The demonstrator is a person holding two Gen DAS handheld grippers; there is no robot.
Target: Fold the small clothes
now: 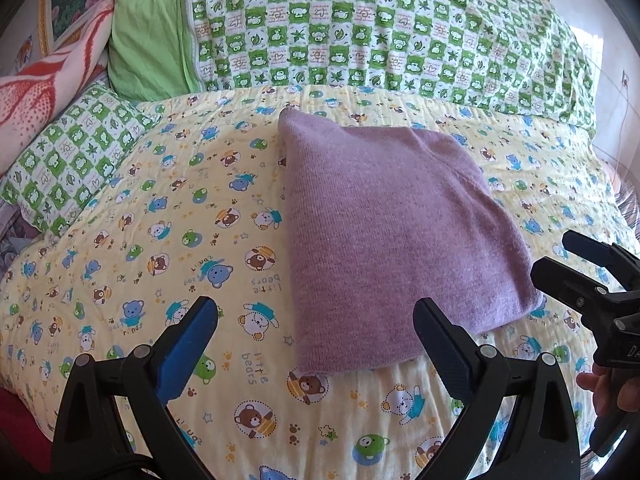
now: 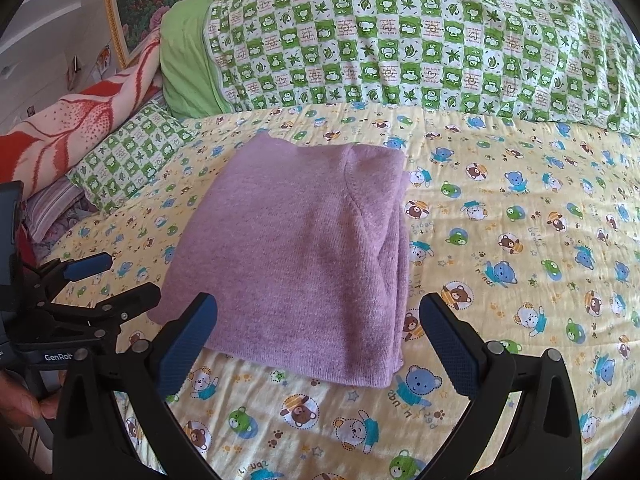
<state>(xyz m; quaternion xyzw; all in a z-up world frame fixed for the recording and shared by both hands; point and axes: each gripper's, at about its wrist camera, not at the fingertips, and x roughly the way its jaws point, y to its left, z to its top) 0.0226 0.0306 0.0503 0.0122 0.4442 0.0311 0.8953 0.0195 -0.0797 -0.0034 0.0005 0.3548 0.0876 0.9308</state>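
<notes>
A purple knit garment (image 1: 384, 236) lies folded into a flat rectangle on the yellow bear-print bed cover (image 1: 160, 240); it also shows in the right wrist view (image 2: 296, 252). My left gripper (image 1: 316, 332) is open and empty, hovering just before the garment's near left corner. My right gripper (image 2: 318, 330) is open and empty over the garment's near edge. The right gripper shows at the right edge of the left wrist view (image 1: 560, 264), and the left gripper at the left edge of the right wrist view (image 2: 116, 276).
A green checked quilt (image 1: 380, 32) is piled along the back of the bed. A green checked pillow (image 1: 72, 156) and a red and white blanket (image 1: 52, 80) lie at the left. The yellow cover (image 2: 520, 240) spreads around the garment.
</notes>
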